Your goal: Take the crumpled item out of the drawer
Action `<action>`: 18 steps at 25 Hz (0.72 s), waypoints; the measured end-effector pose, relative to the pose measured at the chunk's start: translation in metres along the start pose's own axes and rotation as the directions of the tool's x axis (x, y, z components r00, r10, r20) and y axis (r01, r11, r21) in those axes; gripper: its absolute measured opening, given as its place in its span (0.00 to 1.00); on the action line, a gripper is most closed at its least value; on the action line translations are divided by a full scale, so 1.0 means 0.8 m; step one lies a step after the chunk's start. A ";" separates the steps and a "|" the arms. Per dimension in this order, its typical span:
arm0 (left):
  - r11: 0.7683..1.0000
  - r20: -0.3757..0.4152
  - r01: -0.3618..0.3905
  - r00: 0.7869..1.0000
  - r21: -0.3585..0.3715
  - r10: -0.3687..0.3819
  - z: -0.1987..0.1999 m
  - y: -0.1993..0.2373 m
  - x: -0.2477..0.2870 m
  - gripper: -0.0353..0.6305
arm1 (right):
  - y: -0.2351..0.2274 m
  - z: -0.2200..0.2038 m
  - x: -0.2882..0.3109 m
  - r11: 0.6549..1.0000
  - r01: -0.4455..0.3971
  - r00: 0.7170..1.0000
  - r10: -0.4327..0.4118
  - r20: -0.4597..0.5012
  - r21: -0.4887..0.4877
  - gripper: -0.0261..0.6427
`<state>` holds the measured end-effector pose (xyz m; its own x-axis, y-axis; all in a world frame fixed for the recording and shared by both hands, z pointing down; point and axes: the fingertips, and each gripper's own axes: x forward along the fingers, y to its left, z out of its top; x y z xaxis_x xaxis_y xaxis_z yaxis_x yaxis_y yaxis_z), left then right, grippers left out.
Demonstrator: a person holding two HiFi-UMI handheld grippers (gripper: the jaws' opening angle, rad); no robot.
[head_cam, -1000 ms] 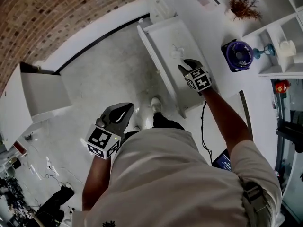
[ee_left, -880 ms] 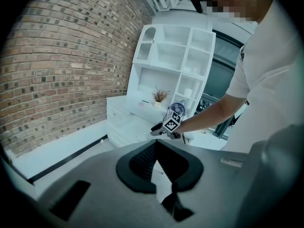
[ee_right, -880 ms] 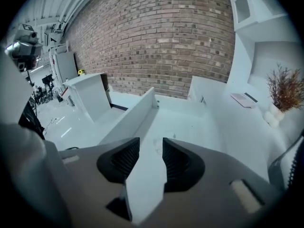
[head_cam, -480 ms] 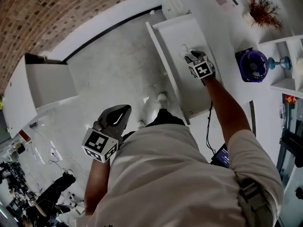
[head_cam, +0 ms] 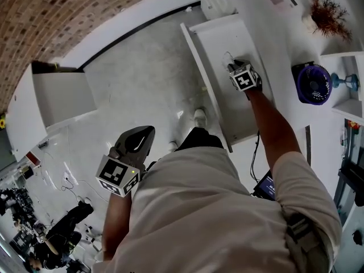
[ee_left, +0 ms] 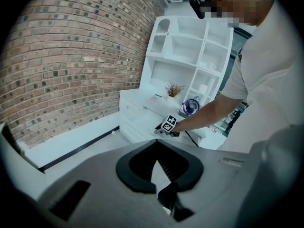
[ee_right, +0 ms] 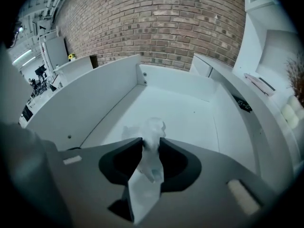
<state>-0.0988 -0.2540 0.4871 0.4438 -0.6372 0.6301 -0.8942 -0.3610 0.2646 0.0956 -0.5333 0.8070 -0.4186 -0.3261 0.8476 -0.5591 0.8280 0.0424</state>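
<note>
The white drawer (head_cam: pixel 219 41) stands pulled out from the white cabinet. A crumpled white item (ee_right: pixel 154 127) lies on its floor (ee_right: pixel 190 113). My right gripper (head_cam: pixel 233 67) reaches down into the drawer. In the right gripper view its jaws (ee_right: pixel 152 140) are closing, with the crumpled item filling the narrow gap and touching both tips. My left gripper (head_cam: pixel 139 136) hangs low beside the person's body over the floor, away from the drawer. Its tips (ee_left: pixel 155 144) meet with nothing between them.
A purple fan (head_cam: pixel 313 84) and a dried plant (head_cam: pixel 327 16) stand on the cabinet top to the right of the drawer. An open white box (head_cam: pixel 57 98) sits on the floor at left. The person's shoe (head_cam: pixel 199 117) is near the drawer front.
My right gripper has moved deeper into the drawer, up to the crumpled item. The left gripper has stayed roughly where it was.
</note>
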 end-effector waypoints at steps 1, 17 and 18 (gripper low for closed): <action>1.000 0.000 0.000 1.000 0.001 0.000 0.000 0.002 0.001 0.06 | -0.001 0.000 0.001 1.000 0.005 1.000 -0.005 -0.003 -0.009 0.22; 0.999 0.040 0.037 0.998 0.039 -0.038 -0.007 0.006 -0.022 0.06 | 0.011 0.012 -0.044 0.998 0.055 0.998 -0.055 -0.014 0.011 0.15; 0.998 0.043 0.042 0.998 0.043 -0.044 -0.008 0.005 -0.025 0.06 | 0.014 0.013 -0.051 0.998 0.061 0.998 -0.061 -0.012 0.014 0.15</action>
<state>-0.1117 -0.2381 0.4804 0.4848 -0.6496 0.5856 -0.8714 -0.4164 0.2595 0.0990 -0.5159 0.7673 -0.3748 -0.3705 0.8499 -0.5940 0.7998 0.0867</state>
